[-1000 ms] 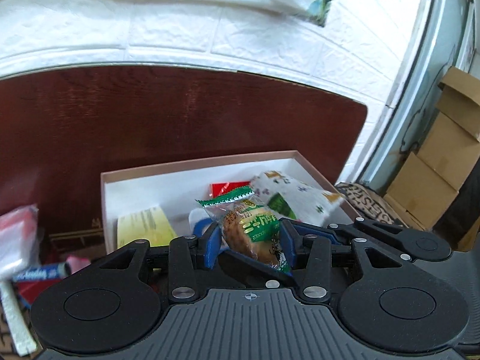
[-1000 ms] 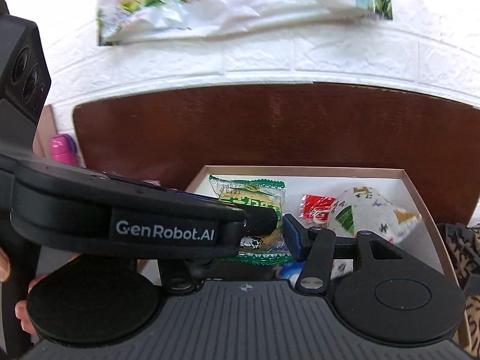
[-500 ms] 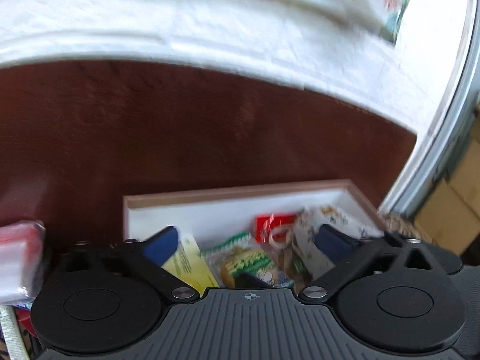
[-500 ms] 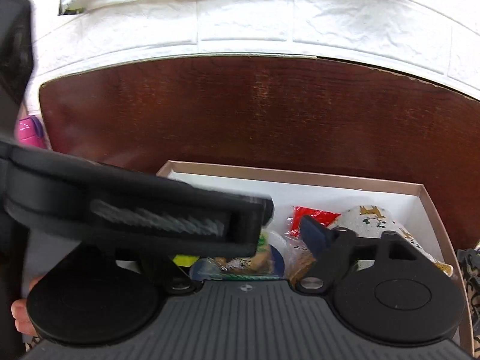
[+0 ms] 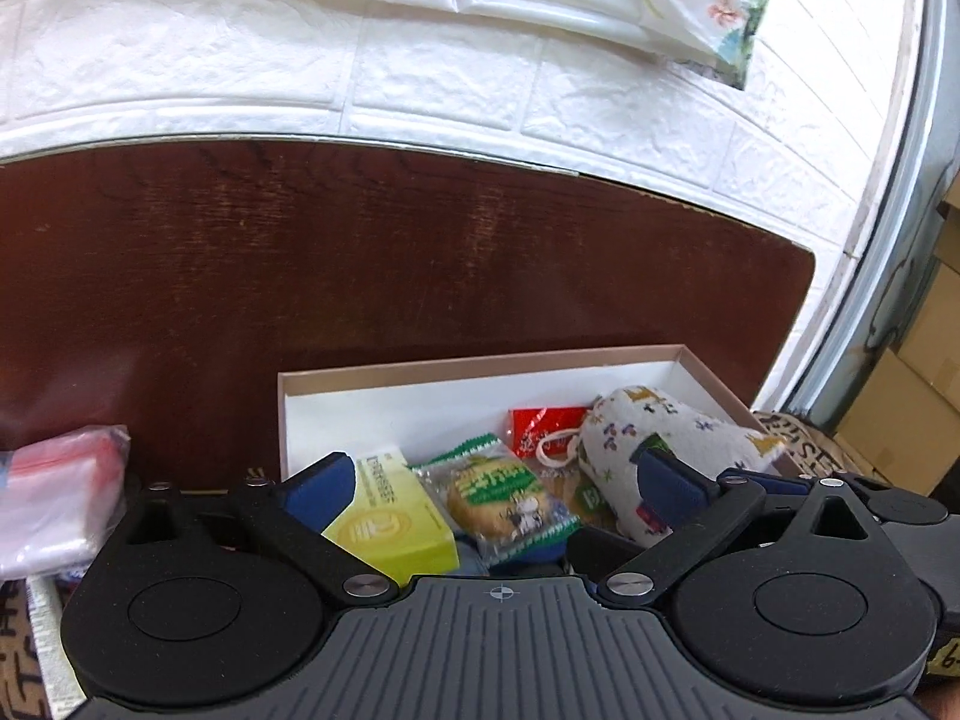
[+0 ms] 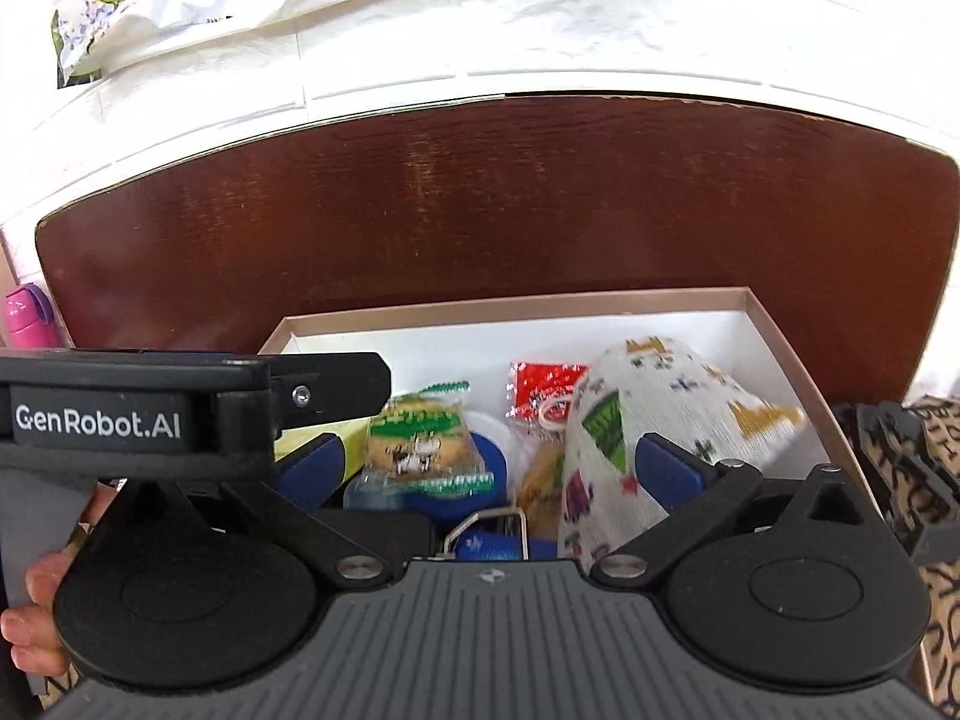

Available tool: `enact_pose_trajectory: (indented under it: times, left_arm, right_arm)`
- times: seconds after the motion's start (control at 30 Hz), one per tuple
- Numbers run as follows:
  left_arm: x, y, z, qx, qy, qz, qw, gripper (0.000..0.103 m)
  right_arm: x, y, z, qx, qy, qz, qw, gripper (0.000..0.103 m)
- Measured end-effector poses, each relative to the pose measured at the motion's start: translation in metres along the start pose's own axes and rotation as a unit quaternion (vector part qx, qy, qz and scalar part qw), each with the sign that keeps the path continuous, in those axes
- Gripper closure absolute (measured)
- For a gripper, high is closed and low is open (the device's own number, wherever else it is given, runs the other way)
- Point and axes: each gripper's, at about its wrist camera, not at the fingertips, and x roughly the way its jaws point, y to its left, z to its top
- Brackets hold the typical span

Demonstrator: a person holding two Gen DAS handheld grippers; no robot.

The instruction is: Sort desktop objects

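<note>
A shallow box [image 5: 480, 387] [image 6: 540, 327] with a white inside sits on the dark wood table. In it lie a green cookie packet [image 5: 501, 495] [image 6: 423, 441], a yellow-green packet [image 5: 390, 510], a red sachet [image 5: 543, 426] [image 6: 540, 387] and a white patterned pouch [image 5: 666, 441] [image 6: 636, 426]. My left gripper [image 5: 495, 480] is open and empty above the box's near side, over the cookie packet. My right gripper [image 6: 489, 465] is open and empty over the box; the left gripper's body [image 6: 150, 414] crosses its left side.
A clear bag with red contents [image 5: 60, 492] lies left of the box. A pink bottle [image 6: 27, 315] stands at the table's left edge. A white brick wall [image 5: 420, 60] runs behind. Cardboard boxes [image 5: 918, 372] stand at the right.
My left gripper opened and let go of the green cookie packet, which now lies in the box. My right gripper opened wider and both pulled back a little.
</note>
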Motion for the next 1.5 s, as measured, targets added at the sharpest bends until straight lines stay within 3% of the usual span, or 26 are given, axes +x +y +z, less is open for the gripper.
enact_pose_trajectory:
  times: [0.13, 0.3, 0.43, 0.6, 0.8, 1.03, 1.5]
  left_arm:
    - [-0.014, -0.012, -0.006, 0.014, 0.005, -0.001, 0.9999, 0.000]
    - [-0.041, -0.024, -0.018, 0.011, -0.017, 0.015, 0.9997, 0.000]
    - [-0.065, -0.035, -0.033, 0.022, -0.031, 0.034, 0.9987, 0.000]
    - [-0.090, -0.058, -0.062, 0.060, -0.018, 0.068, 0.9957, 0.000]
    - [-0.122, -0.067, -0.095, 0.038, -0.004, 0.046, 0.9982, 0.000]
    - [-0.155, -0.080, -0.126, 0.039, -0.001, 0.075, 0.9964, 0.000]
    - [-0.192, -0.092, -0.154, 0.053, 0.003, 0.078, 0.9956, 0.000]
  right_arm:
    - [-0.014, 0.003, -0.001, 0.006, -0.005, 0.001, 1.000, 0.000]
    - [-0.039, 0.004, -0.005, 0.014, -0.018, -0.012, 1.000, 0.000]
    - [-0.066, 0.002, -0.026, 0.024, -0.028, -0.023, 0.999, 0.000]
    - [-0.100, 0.003, -0.055, 0.034, -0.042, -0.052, 0.997, 0.000]
    - [-0.141, 0.011, -0.090, 0.015, -0.062, -0.087, 0.994, 0.000]
    - [-0.169, 0.031, -0.121, -0.016, -0.057, -0.114, 0.992, 0.000]
    - [-0.203, 0.049, -0.149, -0.036, -0.051, -0.135, 0.989, 0.000]
